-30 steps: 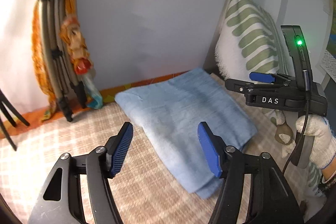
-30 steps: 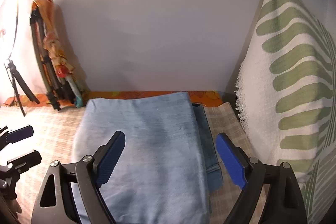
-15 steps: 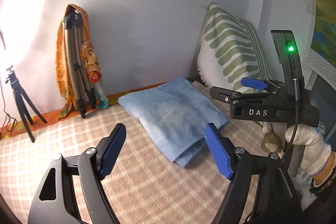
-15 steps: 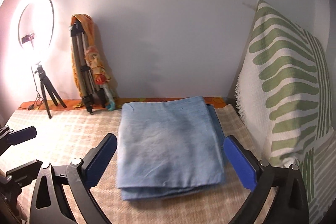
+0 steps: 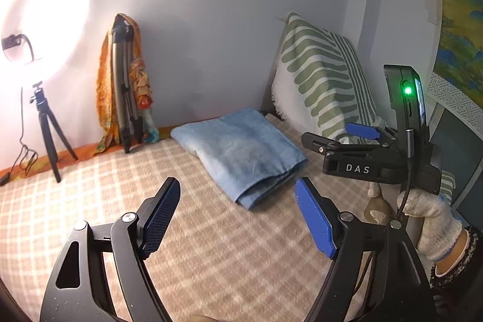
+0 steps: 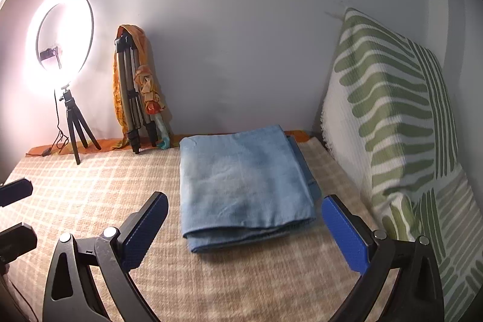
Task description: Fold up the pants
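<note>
Presently the blue pants [image 6: 244, 180] lie folded in a flat rectangular stack on the checked beige bedcover [image 6: 90, 189], ahead of both sets of jaws and touching neither. Right gripper [image 6: 246, 234]: jaws spread wide, nothing held; the stack's near folded edge sits just beyond and between the blue pads [image 6: 344, 234]. Left gripper [image 5: 238, 216]: jaws equally wide, nothing held; pants ahead and slightly right of its gap. Green-striped pillow [image 6: 389, 122] stands right of the pants. Lit ring light [image 6: 60, 41] on tripod far left, against the wall.
</note>
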